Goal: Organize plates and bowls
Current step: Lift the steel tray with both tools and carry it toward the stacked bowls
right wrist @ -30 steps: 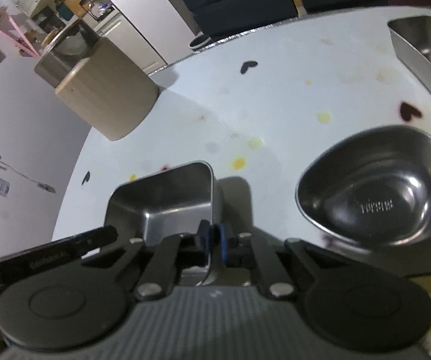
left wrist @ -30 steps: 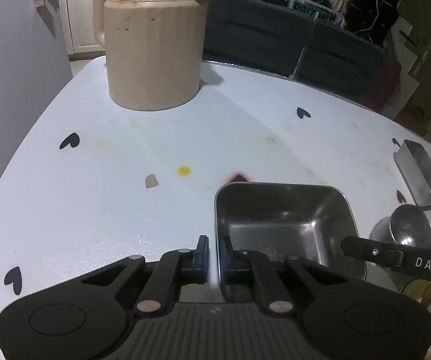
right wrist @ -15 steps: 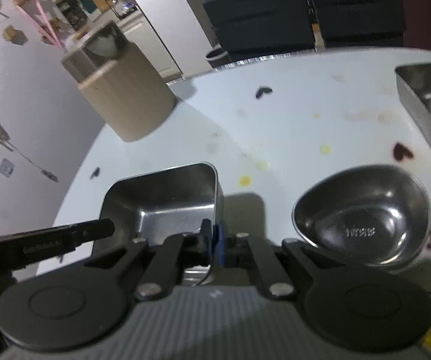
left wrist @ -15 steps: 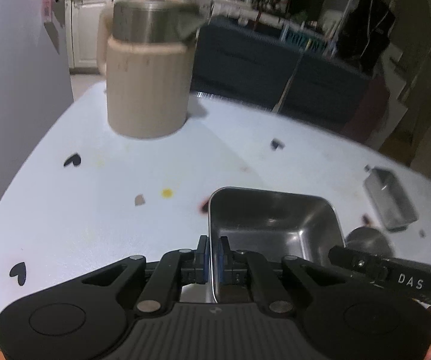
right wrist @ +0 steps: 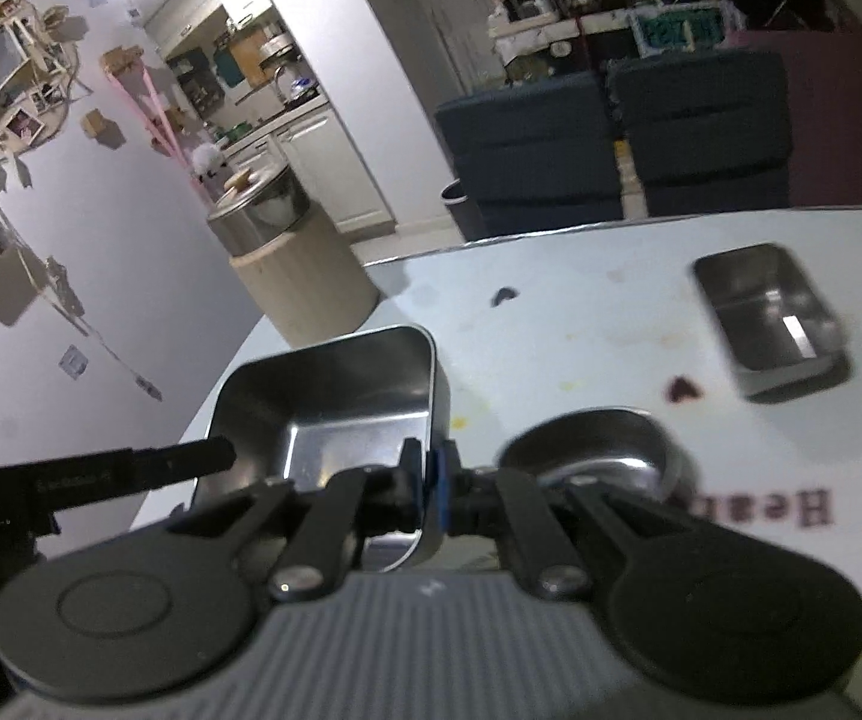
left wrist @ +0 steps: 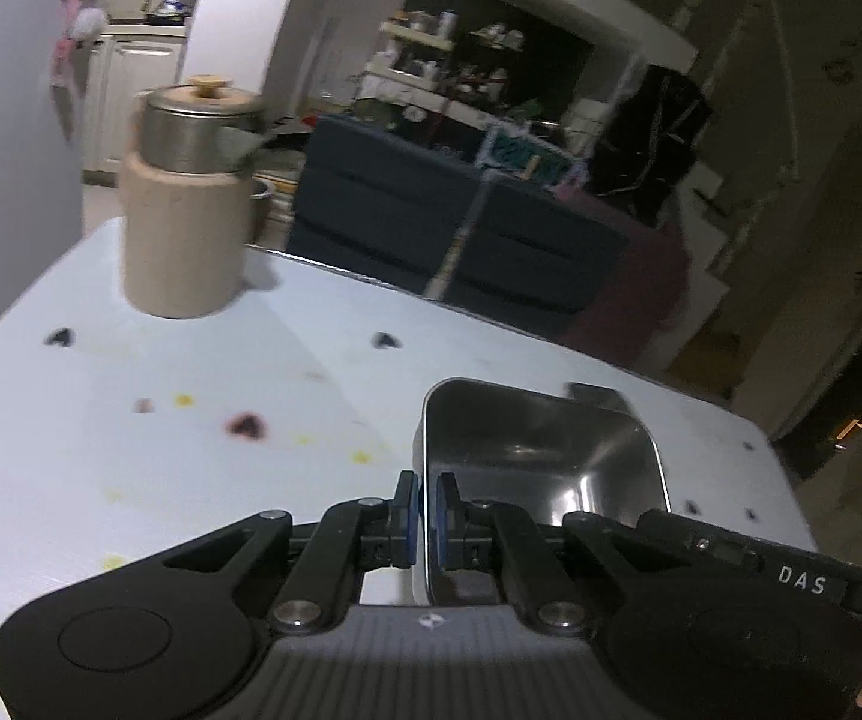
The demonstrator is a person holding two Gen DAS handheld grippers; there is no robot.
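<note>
A square steel tray (left wrist: 542, 456) hangs above the white table (left wrist: 131, 468), held from two sides. My left gripper (left wrist: 425, 510) is shut on its left wall, blue pads pinching the rim. On the opposite wall of the same tray (right wrist: 335, 402), my right gripper (right wrist: 429, 489) is shut too. A round steel bowl (right wrist: 596, 441) sits on the table just right of the right gripper, partly hidden behind its fingers. A small rectangular steel tin (right wrist: 770, 315) lies farther back on the right.
A beige canister with a steel lidded pot on top (left wrist: 188, 228) stands at the table's far left corner. Dark blue chairs (left wrist: 461, 228) line the far edge. A wall (right wrist: 101, 276) runs along the left side. Printed lettering (right wrist: 758, 507) marks the table near the bowl.
Both grippers rose with the square tray, lifting it off the table; the views tilted up and more of the room shows. The bowl and tin stayed on the table.
</note>
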